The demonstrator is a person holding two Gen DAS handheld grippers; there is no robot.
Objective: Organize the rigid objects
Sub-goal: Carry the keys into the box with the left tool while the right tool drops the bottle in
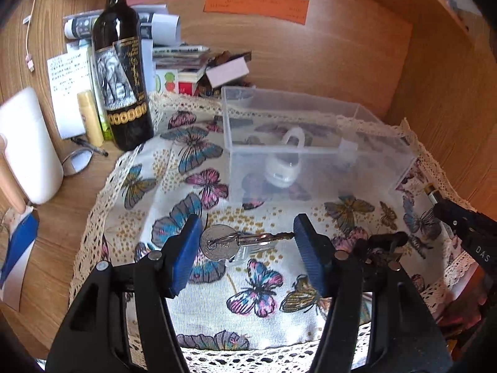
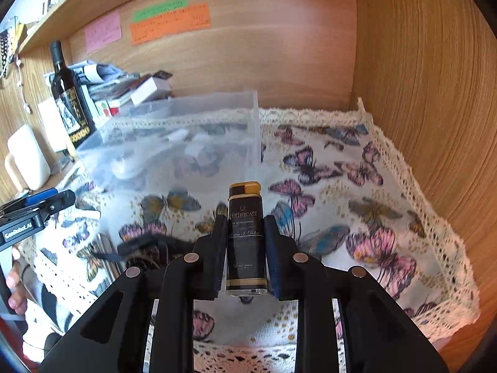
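A silver key on a ring (image 1: 239, 241) lies flat on the butterfly cloth (image 1: 248, 295). My left gripper (image 1: 247, 233) is open, its blue pads either side of the key, not pressing it. A clear plastic box (image 1: 310, 146) stands behind, holding a white padlock (image 1: 284, 168) and a small clear piece (image 1: 348, 150). My right gripper (image 2: 245, 233) is shut on a black and gold lighter (image 2: 247, 236), held upright above the cloth. The box also shows in the right wrist view (image 2: 174, 136). A black hair clip (image 1: 380, 244) lies right of the key.
A dark wine bottle (image 1: 119, 71) stands at the back left beside a white container (image 1: 29, 146), tubes, papers and small boxes. Wooden walls close the back and right (image 2: 419, 93). Coloured notes (image 1: 257, 1) hang on the back wall.
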